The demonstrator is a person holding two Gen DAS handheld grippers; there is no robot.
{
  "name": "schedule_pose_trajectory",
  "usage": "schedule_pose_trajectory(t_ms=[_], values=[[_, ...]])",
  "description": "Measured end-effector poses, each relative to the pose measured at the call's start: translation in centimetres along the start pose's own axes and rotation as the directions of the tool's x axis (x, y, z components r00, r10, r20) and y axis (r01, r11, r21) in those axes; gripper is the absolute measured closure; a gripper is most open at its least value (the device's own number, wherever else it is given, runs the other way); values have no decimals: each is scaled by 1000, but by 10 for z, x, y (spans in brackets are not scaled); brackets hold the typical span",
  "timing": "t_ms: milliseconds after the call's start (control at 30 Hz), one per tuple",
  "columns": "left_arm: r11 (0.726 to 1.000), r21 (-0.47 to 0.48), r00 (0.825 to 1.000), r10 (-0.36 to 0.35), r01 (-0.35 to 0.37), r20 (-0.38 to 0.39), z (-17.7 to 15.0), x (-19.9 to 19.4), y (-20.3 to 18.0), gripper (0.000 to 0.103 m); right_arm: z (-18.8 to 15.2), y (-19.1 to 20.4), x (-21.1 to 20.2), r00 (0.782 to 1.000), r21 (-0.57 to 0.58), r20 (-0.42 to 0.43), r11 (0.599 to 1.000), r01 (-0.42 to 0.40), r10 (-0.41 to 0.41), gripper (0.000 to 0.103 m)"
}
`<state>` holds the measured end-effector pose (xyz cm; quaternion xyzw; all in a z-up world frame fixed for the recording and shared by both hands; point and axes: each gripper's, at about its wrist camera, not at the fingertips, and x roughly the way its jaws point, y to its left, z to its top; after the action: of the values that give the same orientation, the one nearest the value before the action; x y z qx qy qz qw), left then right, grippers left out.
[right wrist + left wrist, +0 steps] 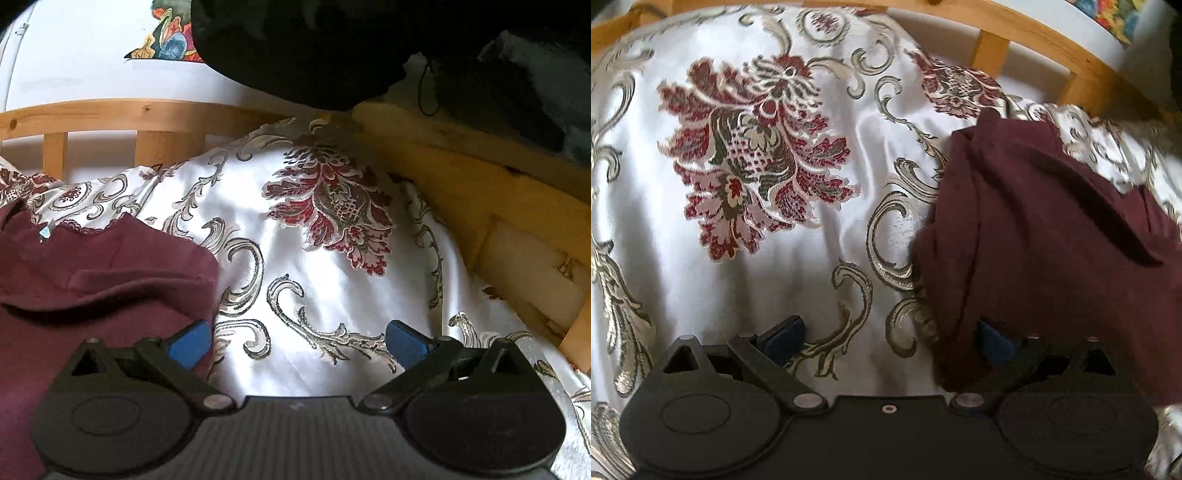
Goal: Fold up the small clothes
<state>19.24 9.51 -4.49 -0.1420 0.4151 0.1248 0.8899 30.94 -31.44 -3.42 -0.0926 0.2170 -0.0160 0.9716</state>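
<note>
Both my grippers stand wide open with nothing pinched between their blue pads. My left gripper (890, 336) points steeply down at the bedspread (849, 236), a glossy white cloth woven with dark red flowers and grey-gold scrolls. Between its fingers I see only that bedspread. The maroon garment (1045, 236) lies off to this gripper's right side, rumpled into soft folds; its near edge drapes in front of the right fingertip (991, 338), so I cannot tell whether cloth and pad touch there. Ahead of the fingers and beyond the cloth runs a wooden bed rail (1027, 33) with upright slats.

My right gripper (298, 341) points at a shallower angle over the same bedspread, and bare cloth fills the gap between its fingers too. From here the garment sits to the left, with a lace-trimmed edge (86, 229) and a small pale tag on its far side. Its near corner passes behind the left fingertip (190, 341). Past the bedspread stands the wooden rail, and a dark bundle (295, 48) sits above it.
</note>
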Motion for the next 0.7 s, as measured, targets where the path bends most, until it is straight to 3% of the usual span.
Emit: schedule_pose_trajectory(t_ms=[100,167,333,500,600,700], values=[[1000,27,1000,15,-15,7,-5,-1,-2,3,2,7,-9,993,-3,41,994,-112,112,0],[1000,21,1000,15,-15,10,-7,-1,-1,2,2,18,-15,980,-66,53,980,-190,193,0],[1000,20,1000,22,-23,13,-7,0,-3,1,0,52,-17,963,-214,39,943,-254,268,0],[1000,19,1000,22,-22,-2,-6,-1,-1,1,8,42,17,988,-113,-19,981,-157,156,0],[1000,12,1000,18,-18,-3,-10,-5,5,1,8,11,31,989,58,-64,990,-129,132,0],[1000,6,1000,11,-11,1,-14,-7,9,1,7,4,29,991,84,-65,990,-110,116,0]])
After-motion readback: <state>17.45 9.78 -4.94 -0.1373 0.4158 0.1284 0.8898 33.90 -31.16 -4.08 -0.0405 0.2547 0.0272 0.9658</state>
